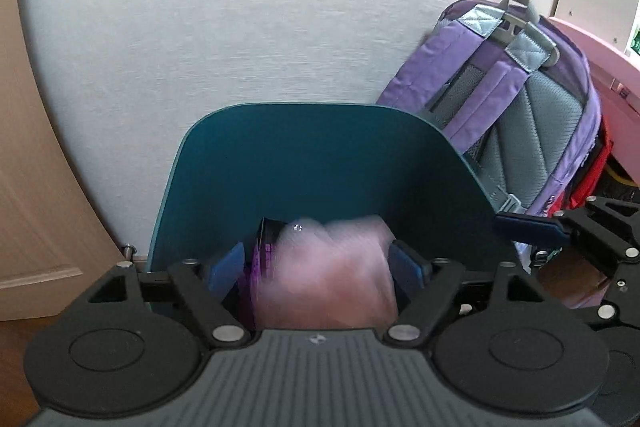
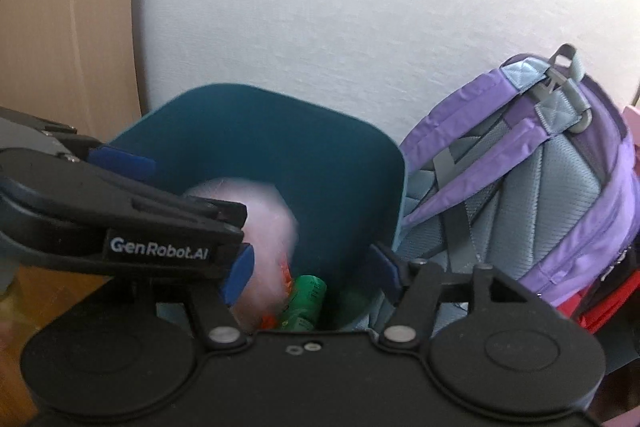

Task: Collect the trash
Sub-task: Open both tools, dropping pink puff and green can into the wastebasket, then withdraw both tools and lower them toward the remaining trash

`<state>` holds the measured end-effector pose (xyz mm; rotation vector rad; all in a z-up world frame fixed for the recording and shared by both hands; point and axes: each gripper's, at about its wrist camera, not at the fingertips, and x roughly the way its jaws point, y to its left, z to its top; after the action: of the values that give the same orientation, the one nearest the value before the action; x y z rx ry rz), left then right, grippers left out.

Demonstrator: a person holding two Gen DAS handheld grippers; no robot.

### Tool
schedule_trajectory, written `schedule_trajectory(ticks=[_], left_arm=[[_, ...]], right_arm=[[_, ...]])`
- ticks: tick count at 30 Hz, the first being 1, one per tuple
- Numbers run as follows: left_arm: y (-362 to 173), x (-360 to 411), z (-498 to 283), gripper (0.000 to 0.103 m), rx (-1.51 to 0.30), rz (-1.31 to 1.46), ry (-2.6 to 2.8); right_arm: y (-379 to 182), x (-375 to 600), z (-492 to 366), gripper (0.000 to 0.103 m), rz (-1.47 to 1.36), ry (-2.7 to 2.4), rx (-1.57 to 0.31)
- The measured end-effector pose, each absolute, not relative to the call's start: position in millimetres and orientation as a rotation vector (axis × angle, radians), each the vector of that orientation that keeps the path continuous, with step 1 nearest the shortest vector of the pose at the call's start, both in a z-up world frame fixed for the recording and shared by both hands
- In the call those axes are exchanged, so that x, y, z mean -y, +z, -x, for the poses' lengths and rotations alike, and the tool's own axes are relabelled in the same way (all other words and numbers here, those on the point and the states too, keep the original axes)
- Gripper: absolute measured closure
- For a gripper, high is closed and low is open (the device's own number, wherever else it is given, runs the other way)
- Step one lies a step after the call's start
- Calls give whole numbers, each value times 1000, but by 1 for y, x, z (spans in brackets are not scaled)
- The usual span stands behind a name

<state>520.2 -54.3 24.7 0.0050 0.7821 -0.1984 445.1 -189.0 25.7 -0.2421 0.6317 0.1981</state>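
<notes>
A teal trash bin (image 1: 320, 155) stands against the white wall; it also shows in the right wrist view (image 2: 280, 147). A blurred pale pink piece of trash (image 1: 328, 275) sits between my left gripper's open blue pads (image 1: 228, 267), over the bin mouth; I cannot tell whether the pads touch it. It also shows in the right wrist view (image 2: 260, 219). My left gripper (image 1: 320, 267) is open. My right gripper (image 2: 312, 271) is open and empty above the bin. Inside the bin lie a green can (image 2: 304, 303), orange scraps and a dark purple packet (image 1: 266, 247).
A purple and grey backpack (image 1: 516, 99) leans on the wall right of the bin, seen too in the right wrist view (image 2: 532, 187). A red bag (image 1: 592, 171) and pink furniture (image 1: 600, 55) are further right. A wooden door (image 1: 24, 187) is at the left.
</notes>
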Motion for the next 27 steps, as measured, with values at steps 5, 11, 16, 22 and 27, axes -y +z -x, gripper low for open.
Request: schedule_trajectory(ticks=[5, 11, 16, 22, 27], left_arm=[[40, 54, -502, 24, -771, -13, -197], [60, 53, -470, 24, -736, -31, -187], [75, 46, -439, 24, -714, -52, -173], [84, 34, -393, 24, -696, -80, -178], [84, 29, -352, 24, -688, -100, -182]], right_arm=[[39, 194, -425, 29, 254, 197, -615], [59, 200, -393, 26, 231, 214, -590], [72, 203, -362, 22, 203, 244, -571], [73, 203, -327, 20, 168, 283, -580], [67, 201, -293, 18, 166, 319, -589]])
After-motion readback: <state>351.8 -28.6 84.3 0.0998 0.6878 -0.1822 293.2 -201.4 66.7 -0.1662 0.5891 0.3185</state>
